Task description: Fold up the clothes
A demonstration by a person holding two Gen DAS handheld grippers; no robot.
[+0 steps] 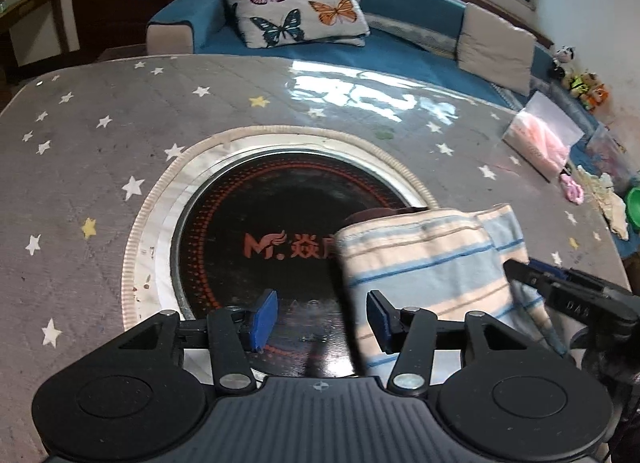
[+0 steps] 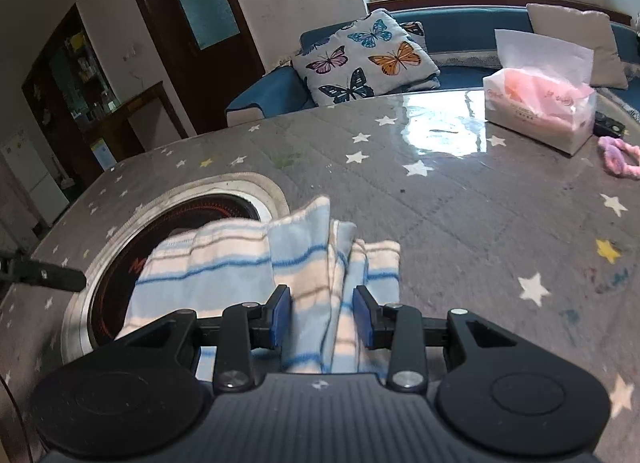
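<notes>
The folded blue-and-cream striped cloth [image 2: 280,263] lies on the grey star-patterned table cover [image 2: 460,203], overlapping the round black cooktop [image 1: 256,223]. The left gripper [image 1: 320,317] is spread, empty. The right gripper [image 2: 322,313] is spread around the cloth's bunched edge, pads not visibly pressing.

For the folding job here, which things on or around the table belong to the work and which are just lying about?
Part of the job:
striped cloth
right tool, open, its fingers either side of the cloth's folds
left tool, open, beside the cloth

Just lying about:
tissue pack
pink hair band
butterfly cushion
round cooktop under the cloth
green bowl
</notes>
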